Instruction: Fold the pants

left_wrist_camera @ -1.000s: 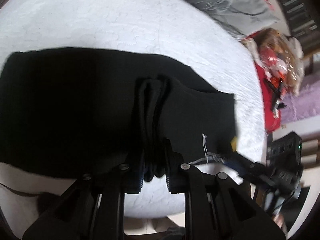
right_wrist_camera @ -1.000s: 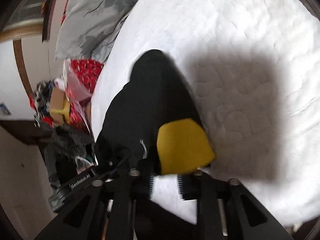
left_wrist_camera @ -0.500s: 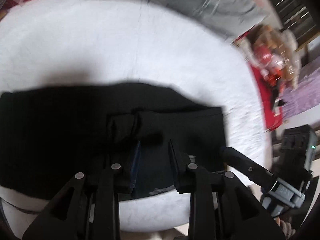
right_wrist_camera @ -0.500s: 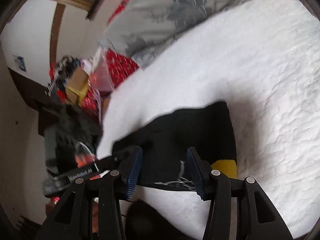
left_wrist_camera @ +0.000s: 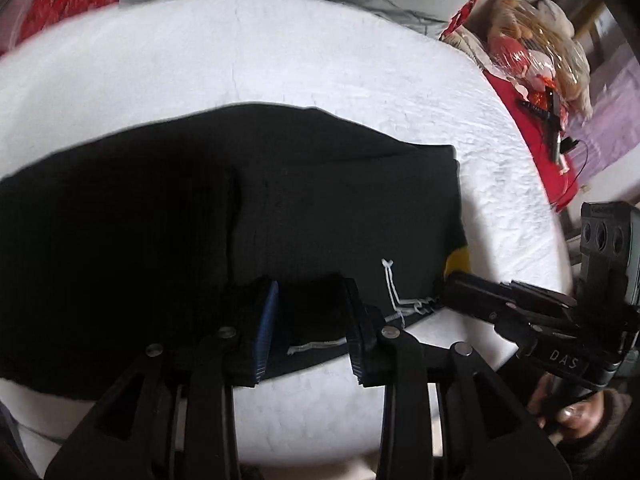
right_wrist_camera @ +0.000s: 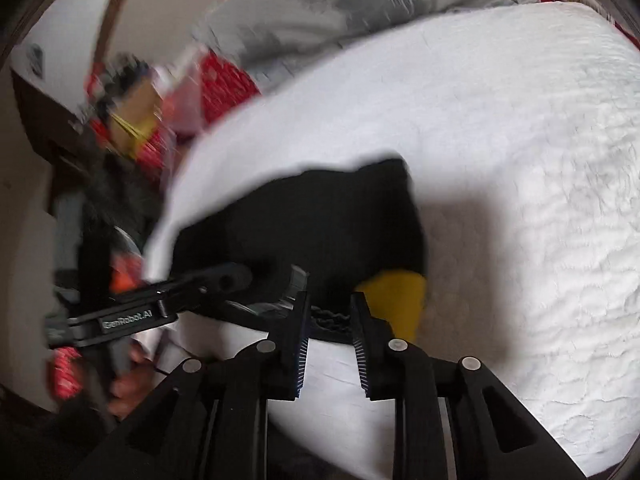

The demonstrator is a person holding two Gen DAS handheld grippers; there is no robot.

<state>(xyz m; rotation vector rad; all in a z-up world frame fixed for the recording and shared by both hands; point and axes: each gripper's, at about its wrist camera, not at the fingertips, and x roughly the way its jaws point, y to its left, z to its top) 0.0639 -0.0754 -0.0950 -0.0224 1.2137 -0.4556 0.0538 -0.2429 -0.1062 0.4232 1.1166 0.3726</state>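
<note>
Both my grippers sit at the near edge of the black pants (left_wrist_camera: 248, 216) on the white bed (left_wrist_camera: 280, 64): left gripper (left_wrist_camera: 310, 304) has been spreading, pads clear of the cloth; right gripper (right_wrist_camera: 330, 308) has been closing, waistband between its jaws, grip uncertain.

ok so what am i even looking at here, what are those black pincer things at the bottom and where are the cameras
No robot here: a person holds a two-fingered tool in each hand, and a fisheye camera on each looks along its fingers. One picture is from the left hand-held gripper, the other from the right hand-held gripper. On a white bedcover lie black pants with a yellow patch. The left jaws have just been opening and stand apart over the near edge, gripping nothing. The right jaws have just been closing and appear to pinch the edge beside the patch.
</note>
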